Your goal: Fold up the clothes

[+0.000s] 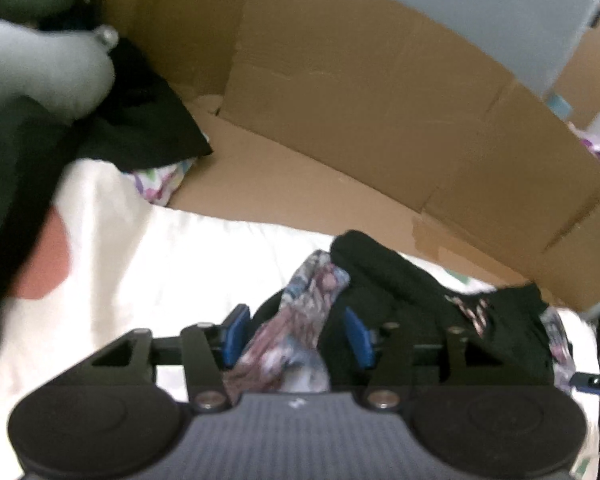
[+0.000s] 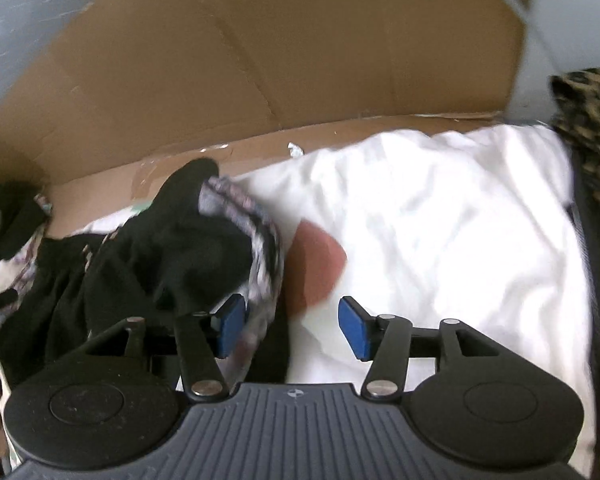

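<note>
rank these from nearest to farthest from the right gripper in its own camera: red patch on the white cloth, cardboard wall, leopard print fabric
From the right gripper:
1. red patch, just ahead between the fingers
2. leopard print fabric, far right
3. cardboard wall, at the back

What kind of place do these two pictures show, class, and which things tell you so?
Probably a room at home, used for sorting laundry: a white sheet like a bed cover, loose black and patterned clothes heaped on it, and a big cardboard box standing behind.

Black claws (image 1: 296, 336) (image 2: 292, 328) — blue pads, silver screws.
</note>
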Available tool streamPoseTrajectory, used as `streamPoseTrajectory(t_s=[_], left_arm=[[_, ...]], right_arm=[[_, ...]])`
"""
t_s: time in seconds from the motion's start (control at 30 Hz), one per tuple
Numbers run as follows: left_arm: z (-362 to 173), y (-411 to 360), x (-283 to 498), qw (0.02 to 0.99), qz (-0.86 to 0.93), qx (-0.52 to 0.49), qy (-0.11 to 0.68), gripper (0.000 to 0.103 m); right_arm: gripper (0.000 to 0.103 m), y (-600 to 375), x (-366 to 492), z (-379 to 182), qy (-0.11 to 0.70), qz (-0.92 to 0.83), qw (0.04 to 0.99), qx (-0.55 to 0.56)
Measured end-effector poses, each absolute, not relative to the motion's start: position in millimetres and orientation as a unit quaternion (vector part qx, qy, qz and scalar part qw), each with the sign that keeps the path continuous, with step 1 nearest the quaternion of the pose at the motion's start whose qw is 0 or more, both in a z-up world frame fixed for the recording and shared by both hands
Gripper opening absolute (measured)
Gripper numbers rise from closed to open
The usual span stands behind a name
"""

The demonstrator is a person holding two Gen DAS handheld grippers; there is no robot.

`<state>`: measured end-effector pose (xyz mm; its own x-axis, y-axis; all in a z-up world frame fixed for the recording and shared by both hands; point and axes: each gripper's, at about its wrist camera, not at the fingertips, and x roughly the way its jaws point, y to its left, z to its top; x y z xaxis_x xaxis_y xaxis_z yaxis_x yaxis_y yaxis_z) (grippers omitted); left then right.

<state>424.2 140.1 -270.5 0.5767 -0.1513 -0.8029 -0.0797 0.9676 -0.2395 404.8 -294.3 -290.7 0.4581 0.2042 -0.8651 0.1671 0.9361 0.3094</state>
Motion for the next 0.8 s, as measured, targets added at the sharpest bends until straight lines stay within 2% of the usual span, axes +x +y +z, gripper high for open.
streamPoseTrajectory(t_s=[0.13, 0.43, 0.6, 0.8], left_arm=[[-244.4, 140.0, 387.4, 0.885, -0.033, -0.112, 0.452, 0.065], [-210.7, 121.0, 320.5, 0.883, -0.078, -0.099, 0.453, 0.065], [-202.2, 100.1, 292.1, 0.877, -0.101, -0.108, 0.457, 0.065], [-211.1, 72.5, 249.1, 0.866, -0.117, -0.132, 0.468, 0.067]], right_arm=[[0.059, -282.5, 366.5, -265.6, 0.510, 0.018, 0.849, 0.139], [0.058, -271.8, 292.3, -221.6, 0.494, 0.042, 0.855, 0.152], [0.058, -273.8, 266.3, -212.0, 0.485, 0.063, 0.851, 0.190], [0.058, -276.9, 209.1, -209.7, 0.468, 0.081, 0.829, 0.294]])
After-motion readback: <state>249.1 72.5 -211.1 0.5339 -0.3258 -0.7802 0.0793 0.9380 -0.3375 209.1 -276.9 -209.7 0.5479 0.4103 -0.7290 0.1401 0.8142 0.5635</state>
